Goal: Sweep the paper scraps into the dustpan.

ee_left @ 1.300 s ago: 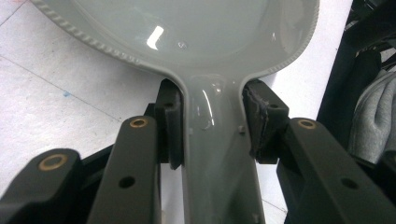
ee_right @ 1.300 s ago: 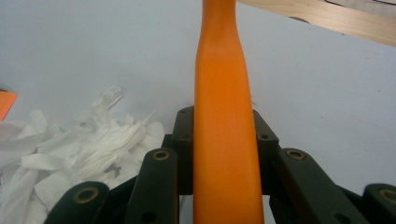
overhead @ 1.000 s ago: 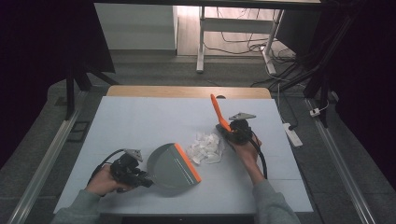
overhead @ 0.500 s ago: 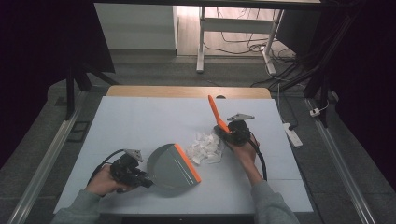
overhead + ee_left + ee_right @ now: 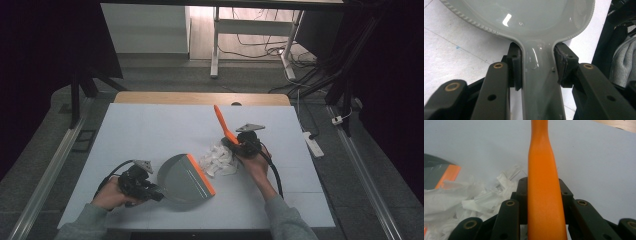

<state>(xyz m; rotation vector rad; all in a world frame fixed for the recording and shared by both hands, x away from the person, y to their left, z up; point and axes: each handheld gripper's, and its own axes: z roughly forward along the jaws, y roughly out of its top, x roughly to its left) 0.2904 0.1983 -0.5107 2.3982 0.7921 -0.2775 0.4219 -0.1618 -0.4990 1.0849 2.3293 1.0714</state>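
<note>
Step in hand: sweeping seems under way; the paper scraps (image 5: 218, 160) lie on the bench (image 5: 150, 130), just beside the dustpan (image 5: 184, 176) lip.
Left gripper (image 5: 134, 181): jaws closed on the grey dustpan handle, pan flat on the bench.
Right gripper (image 5: 246, 144): jaws closed on the orange brush handle (image 5: 221, 122), just beyond the scraps from the dustpan.
Next move: I judge the brush must push the scraps toward the dustpan lip.
Room: wide bare bench beyond the dustpan; the near edge is close behind it.

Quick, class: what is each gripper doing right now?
Left gripper: shut on the grey dustpan handle.
Right gripper: shut on the orange brush handle.
</note>
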